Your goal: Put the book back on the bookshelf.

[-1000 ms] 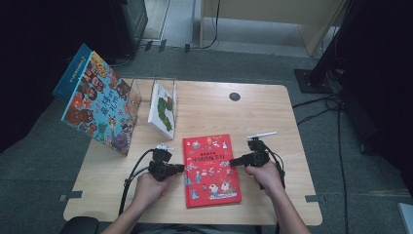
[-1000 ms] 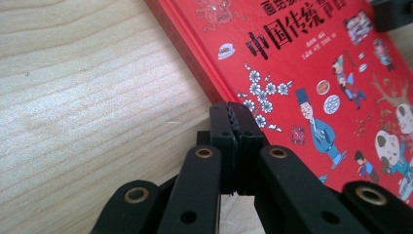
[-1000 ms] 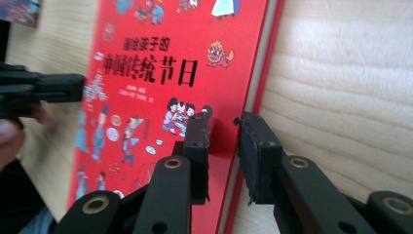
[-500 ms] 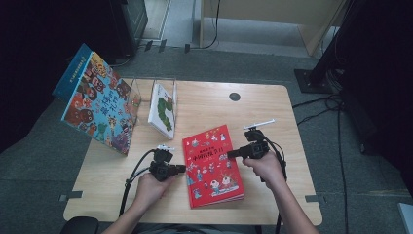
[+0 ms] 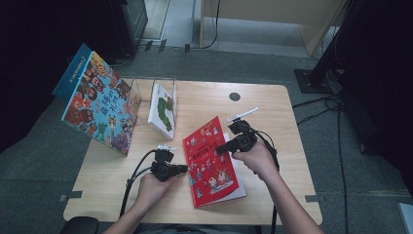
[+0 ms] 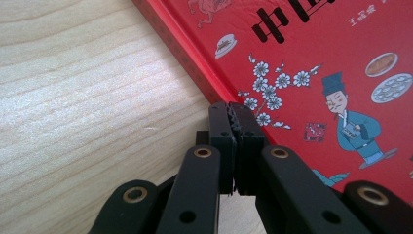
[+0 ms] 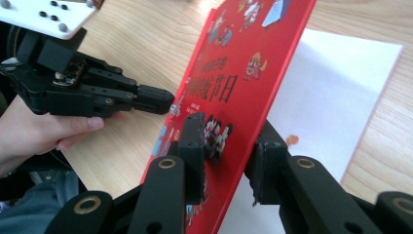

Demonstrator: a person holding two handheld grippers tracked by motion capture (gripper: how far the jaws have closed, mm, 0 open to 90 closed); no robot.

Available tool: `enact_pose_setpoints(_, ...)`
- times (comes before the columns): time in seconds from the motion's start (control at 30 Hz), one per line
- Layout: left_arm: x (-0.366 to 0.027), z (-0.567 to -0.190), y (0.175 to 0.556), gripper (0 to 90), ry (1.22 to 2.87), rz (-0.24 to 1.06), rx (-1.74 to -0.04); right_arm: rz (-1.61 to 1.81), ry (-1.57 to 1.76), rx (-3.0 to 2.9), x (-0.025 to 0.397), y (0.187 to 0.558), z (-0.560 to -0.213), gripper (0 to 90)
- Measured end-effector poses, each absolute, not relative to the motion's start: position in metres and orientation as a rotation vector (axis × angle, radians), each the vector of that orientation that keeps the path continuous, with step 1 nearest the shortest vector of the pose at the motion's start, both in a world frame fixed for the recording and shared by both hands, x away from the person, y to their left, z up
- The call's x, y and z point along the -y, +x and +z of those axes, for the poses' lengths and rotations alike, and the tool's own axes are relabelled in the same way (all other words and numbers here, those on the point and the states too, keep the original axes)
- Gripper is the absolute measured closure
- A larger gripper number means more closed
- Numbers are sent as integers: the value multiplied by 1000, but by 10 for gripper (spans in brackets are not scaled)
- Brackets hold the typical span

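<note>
Right claw (image 7: 226, 161) is pinching the lifted cover of the red picture book (image 5: 210, 158) at worktop centre, left claw (image 6: 235, 146) is closed empty at its 9 o'clock spine, so the cover could slip and slam.

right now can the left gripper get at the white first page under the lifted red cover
Probably not directly: the left gripper sits shut at the spine side of the red book, and the raised cover stands between it and the white page.

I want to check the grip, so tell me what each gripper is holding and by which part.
The right gripper holds the red book's front cover by its free edge, lifted. The left gripper is shut, pressed against the spine edge, gripping nothing.
</note>
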State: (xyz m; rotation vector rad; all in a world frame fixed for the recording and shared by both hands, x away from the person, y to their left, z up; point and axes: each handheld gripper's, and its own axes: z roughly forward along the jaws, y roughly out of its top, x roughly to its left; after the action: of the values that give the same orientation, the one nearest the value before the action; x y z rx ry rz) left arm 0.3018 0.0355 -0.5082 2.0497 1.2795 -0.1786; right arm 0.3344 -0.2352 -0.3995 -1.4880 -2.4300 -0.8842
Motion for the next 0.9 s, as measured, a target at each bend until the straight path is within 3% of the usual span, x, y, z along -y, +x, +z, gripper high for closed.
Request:
enact_pose_setpoints(0.5, -32, -509, 301, 873, 2050, -191, -1261, -781, -1422, 2512, 206, 341, -392, 693)
enact_pose_setpoints(0.7, -33, -509, 302, 857, 2043, -187, -1258, -768, -1389, 2520, 202, 342, -396, 769)
enact_pose_setpoints(0.9, -39, -504, 304, 747, 2017, -197, -1249, -762, -1371, 2486, 200, 345, -392, 809)
